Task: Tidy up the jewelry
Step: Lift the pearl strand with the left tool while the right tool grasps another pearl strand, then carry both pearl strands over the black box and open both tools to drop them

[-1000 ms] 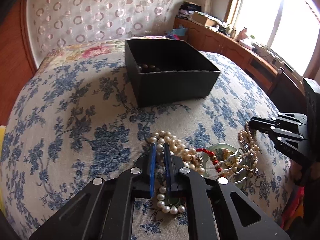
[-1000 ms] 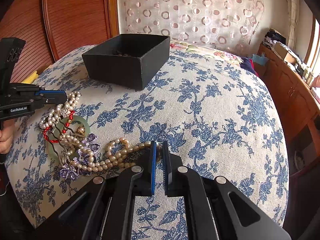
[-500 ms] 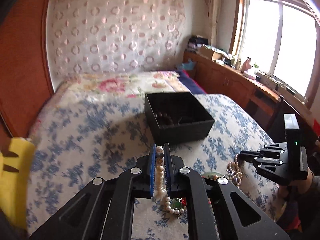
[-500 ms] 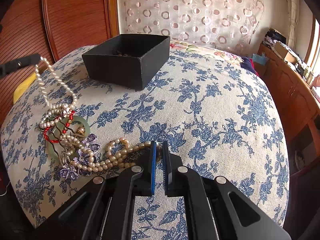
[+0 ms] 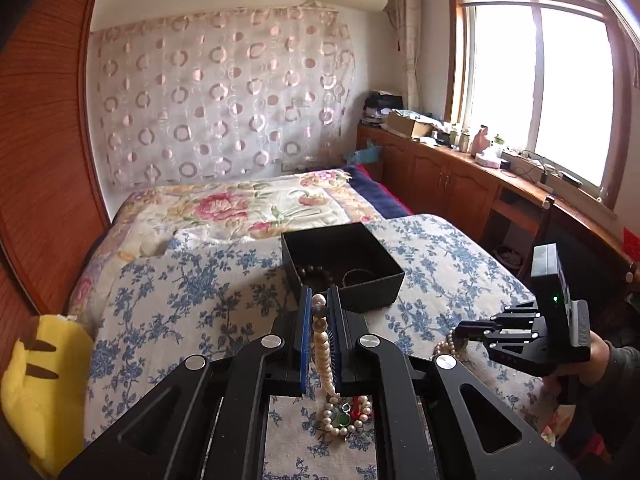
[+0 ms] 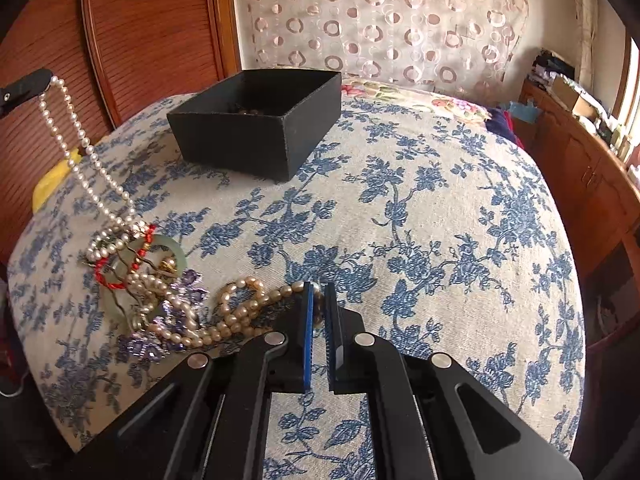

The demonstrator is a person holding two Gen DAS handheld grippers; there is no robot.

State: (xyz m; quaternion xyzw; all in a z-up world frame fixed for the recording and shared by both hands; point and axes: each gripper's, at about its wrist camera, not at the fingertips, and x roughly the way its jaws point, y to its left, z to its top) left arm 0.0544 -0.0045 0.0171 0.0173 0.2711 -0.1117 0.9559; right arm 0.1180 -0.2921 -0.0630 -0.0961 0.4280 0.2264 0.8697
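White pearl strand (image 6: 76,152): hanging in two lines from the left gripper, lower end lying in the jewelry heap on the bedspread.
Left gripper (image 5: 319,322): fingers pinching the white pearl strand, holding it raised above the bed; beads running down between the blue pads.
Right gripper (image 6: 318,312): fingers pressing together on a bead of the cream pearl necklace (image 6: 236,316), low over the bedspread.
Jewelry heap (image 6: 140,276): lying toward the near left edge of the bed; jade ring, red cord, purple flower piece tangling with pearls.
Black box (image 6: 256,128): sitting open further up the bed (image 6: 440,240), well apart from the heap; dark beads (image 5: 316,272) lying inside.
Yellow plush (image 5: 36,392): resting at the left edge of the bed.
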